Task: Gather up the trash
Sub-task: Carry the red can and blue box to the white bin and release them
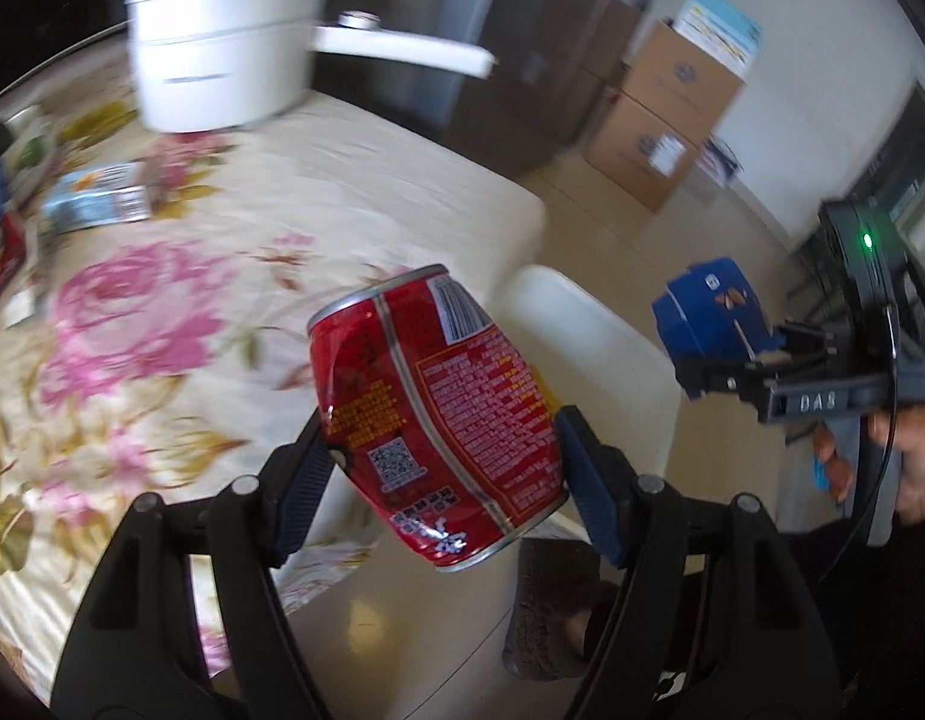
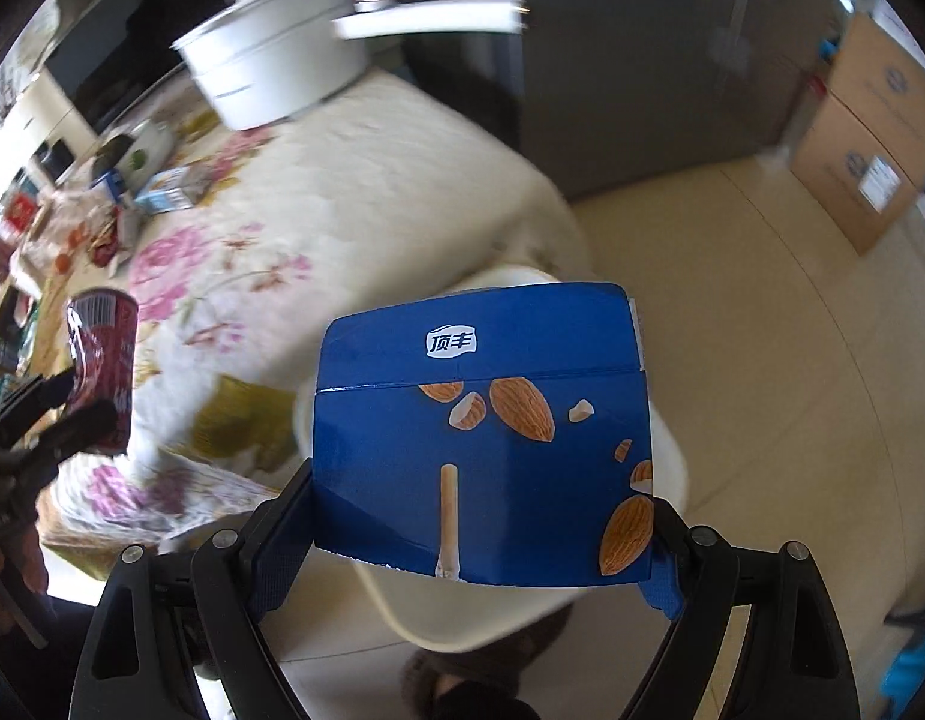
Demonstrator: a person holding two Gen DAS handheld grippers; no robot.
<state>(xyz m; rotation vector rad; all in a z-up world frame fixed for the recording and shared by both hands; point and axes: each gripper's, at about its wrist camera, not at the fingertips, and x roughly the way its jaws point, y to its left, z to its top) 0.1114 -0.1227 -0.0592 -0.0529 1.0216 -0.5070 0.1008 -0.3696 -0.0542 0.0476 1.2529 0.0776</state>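
My left gripper [image 1: 441,450] is shut on a dented red drink can [image 1: 432,408], held in the air past the table's edge. The can also shows in the right wrist view [image 2: 102,360]. My right gripper [image 2: 483,516] is shut on a blue snack box with almonds printed on it [image 2: 486,444], held over a white chair. In the left wrist view the right gripper [image 1: 732,372] shows at the right with the blue box [image 1: 711,312] in its jaws.
A table with a floral cloth [image 1: 234,228] holds a white pot with a long handle [image 1: 222,60], a light blue carton [image 1: 96,198] and more litter at the left. A white chair [image 2: 510,612] stands by the table. Cardboard boxes [image 1: 666,120] stand on the tiled floor.
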